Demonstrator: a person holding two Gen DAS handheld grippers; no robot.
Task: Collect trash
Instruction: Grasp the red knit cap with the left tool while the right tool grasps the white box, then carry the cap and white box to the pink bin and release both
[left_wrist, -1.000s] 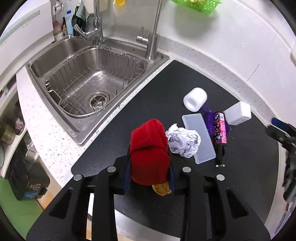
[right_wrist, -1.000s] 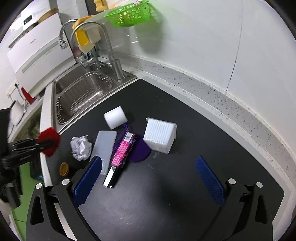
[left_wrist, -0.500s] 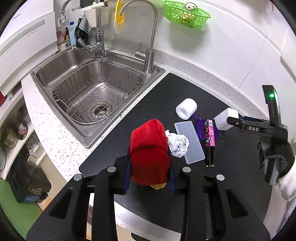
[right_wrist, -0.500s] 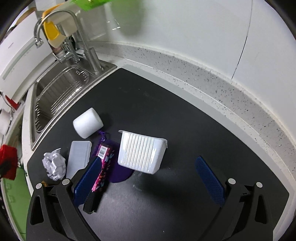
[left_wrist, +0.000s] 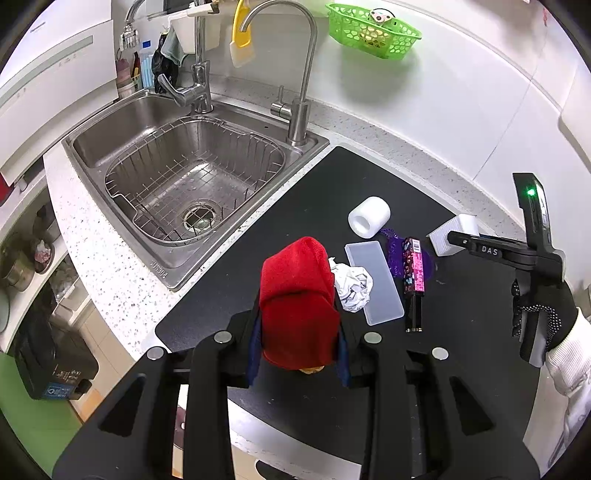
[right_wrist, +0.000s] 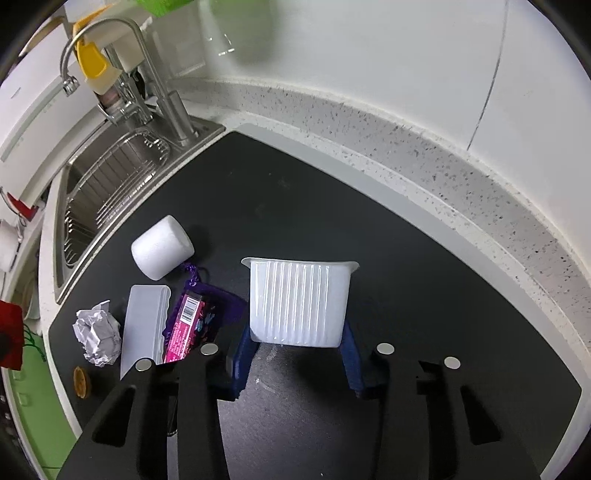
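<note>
My left gripper (left_wrist: 298, 354) is shut on a folded red cloth (left_wrist: 295, 302) and holds it above the black mat (left_wrist: 369, 177). My right gripper (right_wrist: 293, 352) is shut on a ribbed white plastic tub (right_wrist: 297, 302) that stands on the mat (right_wrist: 332, 206). To the tub's left lie a pink and purple wrapper (right_wrist: 186, 326), a flat translucent lid (right_wrist: 144, 325), a crumpled paper ball (right_wrist: 98, 336), a white foam roll (right_wrist: 162, 246) and a small brown disc (right_wrist: 82, 382). The paper ball (left_wrist: 352, 284), lid (left_wrist: 373, 280), wrapper (left_wrist: 413, 273) and roll (left_wrist: 368, 218) lie just beyond the cloth.
A steel sink (left_wrist: 177, 173) with a wire basket and two taps is to the left of the mat. A green basket (left_wrist: 373, 29) hangs on the white wall. The speckled counter edge (right_wrist: 424, 147) runs behind the mat. A dark bin (left_wrist: 51, 362) stands on the floor at lower left.
My right gripper moved forward and down to the white tub and its jaws closed on it. My left gripper rose and drew back with the red cloth.
</note>
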